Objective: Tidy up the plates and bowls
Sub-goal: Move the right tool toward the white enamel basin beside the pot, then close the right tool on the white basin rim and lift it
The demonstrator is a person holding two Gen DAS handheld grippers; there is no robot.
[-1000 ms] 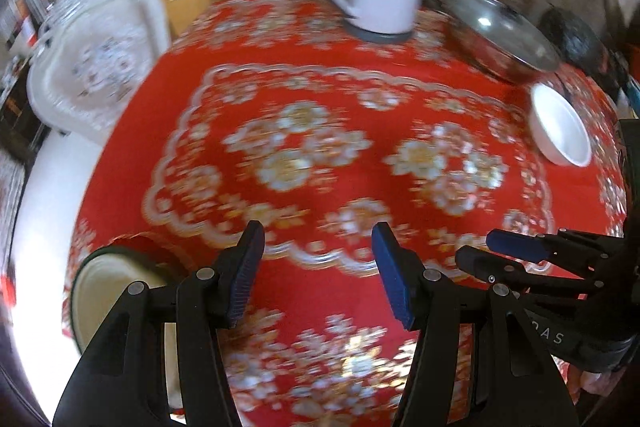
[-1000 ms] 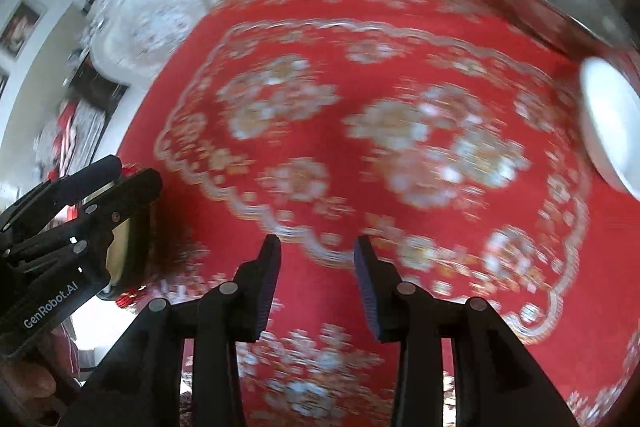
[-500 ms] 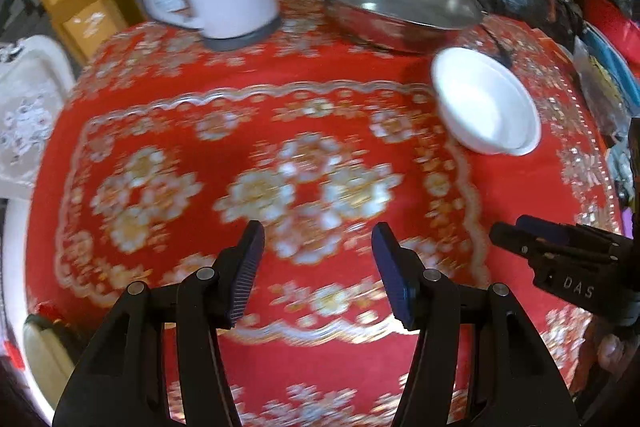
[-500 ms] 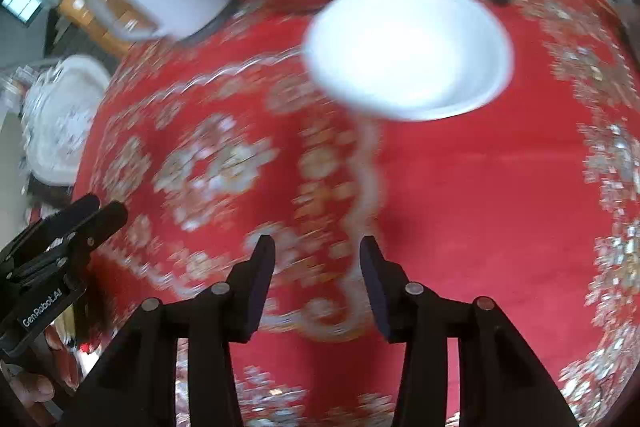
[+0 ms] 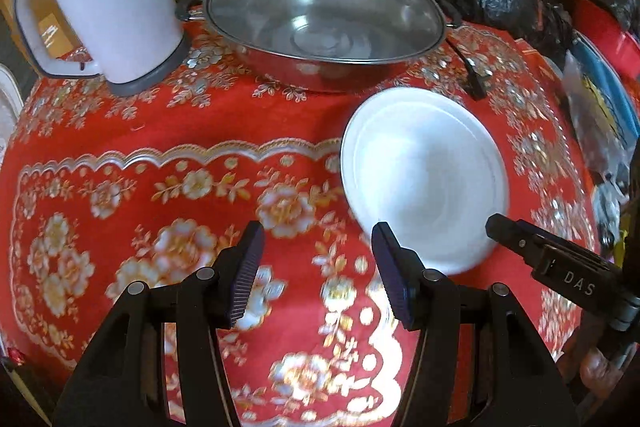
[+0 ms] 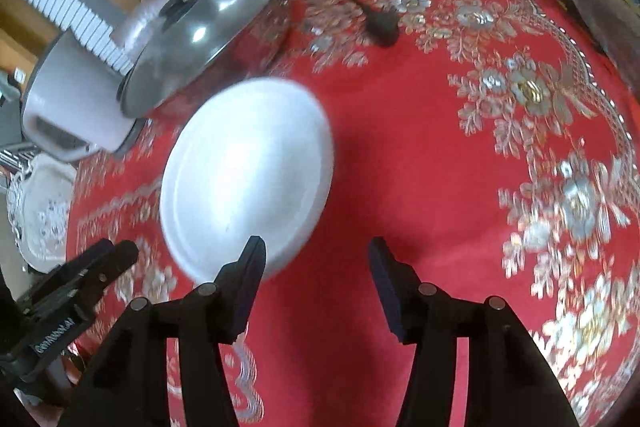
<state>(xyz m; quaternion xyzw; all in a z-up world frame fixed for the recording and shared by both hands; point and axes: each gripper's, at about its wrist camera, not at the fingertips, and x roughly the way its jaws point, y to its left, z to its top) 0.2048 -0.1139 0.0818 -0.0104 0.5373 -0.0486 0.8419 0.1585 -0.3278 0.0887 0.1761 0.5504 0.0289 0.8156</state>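
Note:
A white plate (image 5: pixel 424 171) lies on the red flowered tablecloth (image 5: pixel 160 155), just in front of a lidded steel pan. My left gripper (image 5: pixel 316 271) stands open above the cloth with nothing between its fingers; the plate's near rim is just right of its right finger. In the right wrist view the same plate (image 6: pixel 248 175) sits up and left of my right gripper (image 6: pixel 316 283), whose jaws are opening with only cloth between them; its left finger overlaps the plate's near edge. Each gripper shows at the edge of the other's view.
A steel pan with a glass lid (image 5: pixel 324 23) and a white kettle (image 5: pixel 104 7) stand at the back of the table. A black plug and cord (image 6: pixel 380 27) lie right of the pan. Bags and clutter (image 5: pixel 600 67) crowd the right edge. A white patterned chair (image 6: pixel 40 211) is off the table's left.
Both grippers have swept across the table towards the white plate, which now looms large in both views. The right gripper's jaws have widened. The cream-and-green dish at the table's edge has left view.

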